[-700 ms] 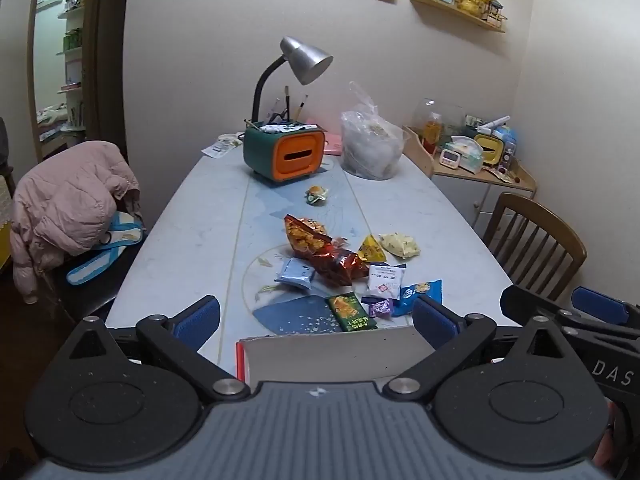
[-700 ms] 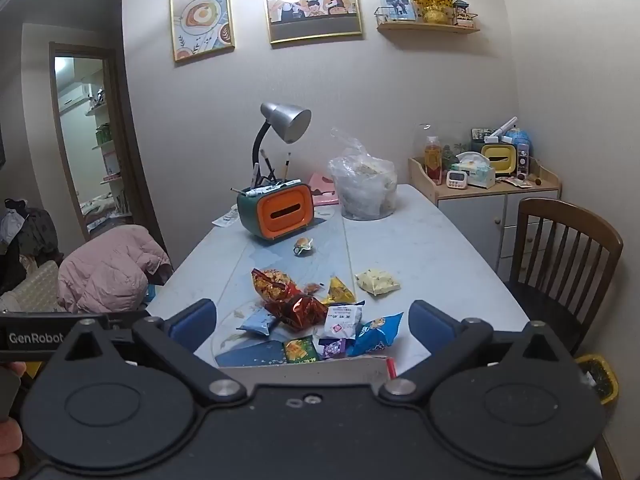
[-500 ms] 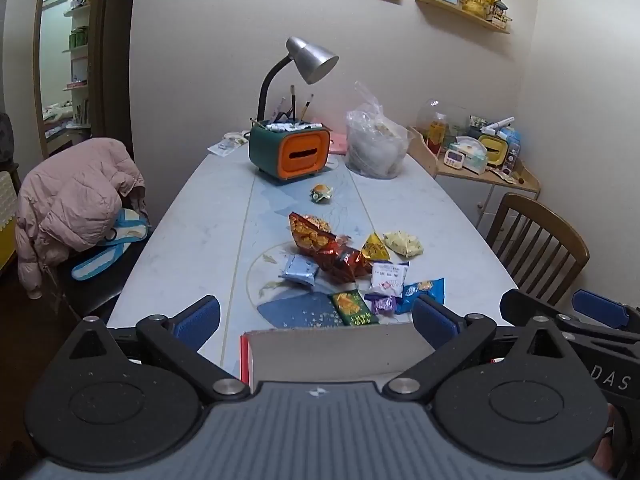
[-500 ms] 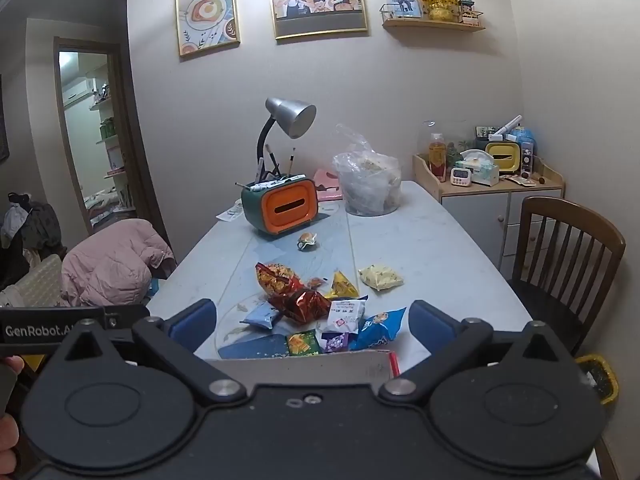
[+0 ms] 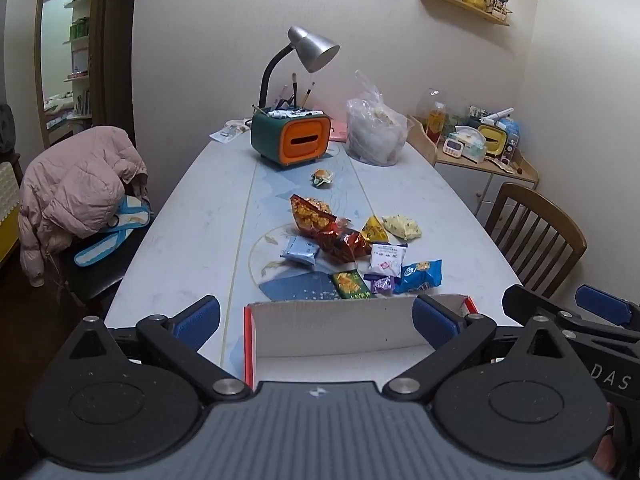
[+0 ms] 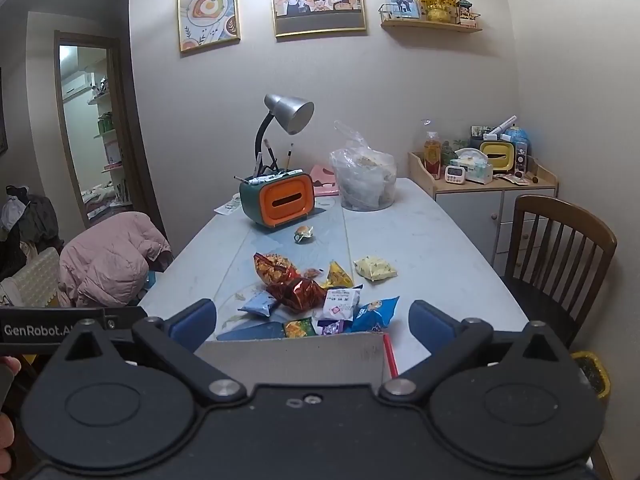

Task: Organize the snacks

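Note:
A pile of snack packets (image 5: 344, 248) lies mid-table: a red chip bag (image 5: 316, 222), a light blue packet (image 5: 300, 250), a green packet (image 5: 350, 284), a blue bag (image 5: 420, 276), and a small one (image 5: 322, 178) apart, farther back. An open cardboard box (image 5: 332, 328) with red outer sides stands at the near table edge. My left gripper (image 5: 316, 320) hovers over it, open and empty. My right gripper (image 6: 312, 326) is open too, with the box (image 6: 292, 356) below it and the snack packets (image 6: 316, 296) beyond.
At the table's far end stand an orange-and-green pen holder (image 5: 290, 142), a desk lamp (image 5: 312, 50) and a full plastic bag (image 5: 376, 136). A chair with a pink jacket (image 5: 76, 196) is on the left, a wooden chair (image 5: 536, 232) and a cluttered cabinet (image 5: 480, 160) on the right.
In both views the box and snacks have slid a little higher in the picture, and more of the box's inside shows. Both grippers stay wide open.

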{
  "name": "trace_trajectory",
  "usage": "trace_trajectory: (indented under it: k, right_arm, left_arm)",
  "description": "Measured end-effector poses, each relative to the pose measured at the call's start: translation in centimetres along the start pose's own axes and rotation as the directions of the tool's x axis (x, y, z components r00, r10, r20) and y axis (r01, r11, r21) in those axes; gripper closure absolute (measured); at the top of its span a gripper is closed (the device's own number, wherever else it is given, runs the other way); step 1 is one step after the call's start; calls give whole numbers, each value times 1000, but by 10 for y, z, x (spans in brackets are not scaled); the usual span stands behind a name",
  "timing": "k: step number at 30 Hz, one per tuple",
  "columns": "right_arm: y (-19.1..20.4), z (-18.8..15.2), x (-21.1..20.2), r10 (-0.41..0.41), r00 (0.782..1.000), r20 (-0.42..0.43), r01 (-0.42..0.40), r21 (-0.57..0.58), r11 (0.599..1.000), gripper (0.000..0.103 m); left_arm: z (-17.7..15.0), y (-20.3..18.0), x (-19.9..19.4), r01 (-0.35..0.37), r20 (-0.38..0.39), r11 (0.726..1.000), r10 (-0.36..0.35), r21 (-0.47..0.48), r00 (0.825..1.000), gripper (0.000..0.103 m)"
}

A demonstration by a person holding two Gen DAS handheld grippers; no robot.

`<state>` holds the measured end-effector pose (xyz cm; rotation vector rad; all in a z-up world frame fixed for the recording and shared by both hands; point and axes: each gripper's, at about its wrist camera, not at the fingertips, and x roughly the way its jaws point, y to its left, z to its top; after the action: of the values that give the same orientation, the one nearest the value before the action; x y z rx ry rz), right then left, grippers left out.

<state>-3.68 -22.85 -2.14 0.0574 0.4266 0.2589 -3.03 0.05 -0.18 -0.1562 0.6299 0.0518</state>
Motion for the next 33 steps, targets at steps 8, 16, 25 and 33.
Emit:
trace_trajectory:
  k: [8,16,25,33]
  right_arm:
    - [2,-5,-7,-20,1000,-13,20,1,1000,0]
    - [1,-9,-11,-38,999,-25,38,3,999,0]
    - [1,-8,-14,-51,998,-41,51,5,999,0]
    - [0,-9,-16,-68,996,-51,68,3,998,0]
  left_arm:
    - [-5,-1,-2,7,-26,1000,-7,1,1000,0]
    - [-6,-4,-2,21,-44,1000,-21,7,999,0]
    - [-8,-6,-3,34,-60,999,-34,5,998,0]
    - [-9,-8,-3,40,-70,999,-39,12,997,0]
